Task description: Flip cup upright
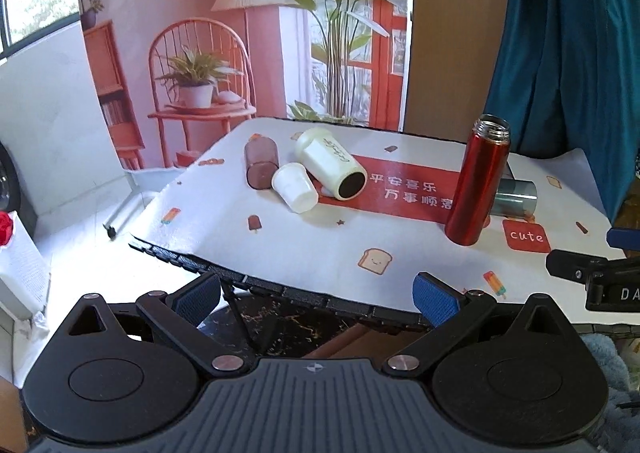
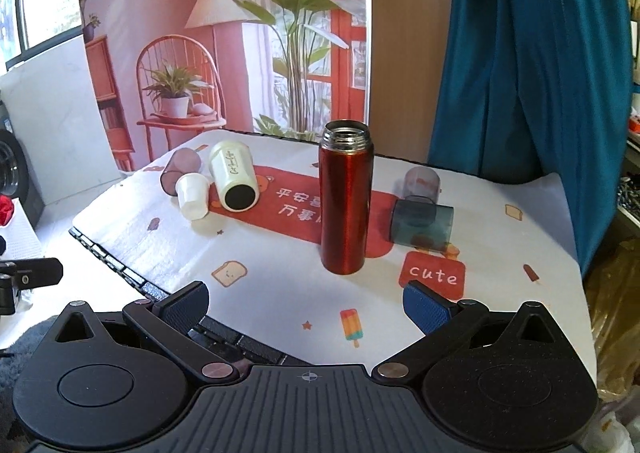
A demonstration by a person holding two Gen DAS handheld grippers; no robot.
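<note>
A red metal flask (image 1: 476,185) (image 2: 346,199) stands upright and open on the table. A cream cup (image 1: 330,163) (image 2: 233,177), a small white cup (image 1: 295,187) (image 2: 193,192) and a brown translucent cup (image 1: 261,163) (image 2: 179,169) lie on their sides at the far left. A grey-blue translucent cup (image 1: 514,197) (image 2: 422,223) lies on its side right of the flask. A clear brownish cup (image 2: 421,183) stands mouth down behind it. My left gripper (image 1: 316,299) and right gripper (image 2: 306,307) are open and empty at the table's near edge.
The table (image 2: 280,285) carries a white printed cloth with a red panel. A printed room backdrop (image 2: 224,33) hangs behind, a blue curtain (image 2: 520,53) at the right. The right gripper's side (image 1: 592,273) shows in the left wrist view.
</note>
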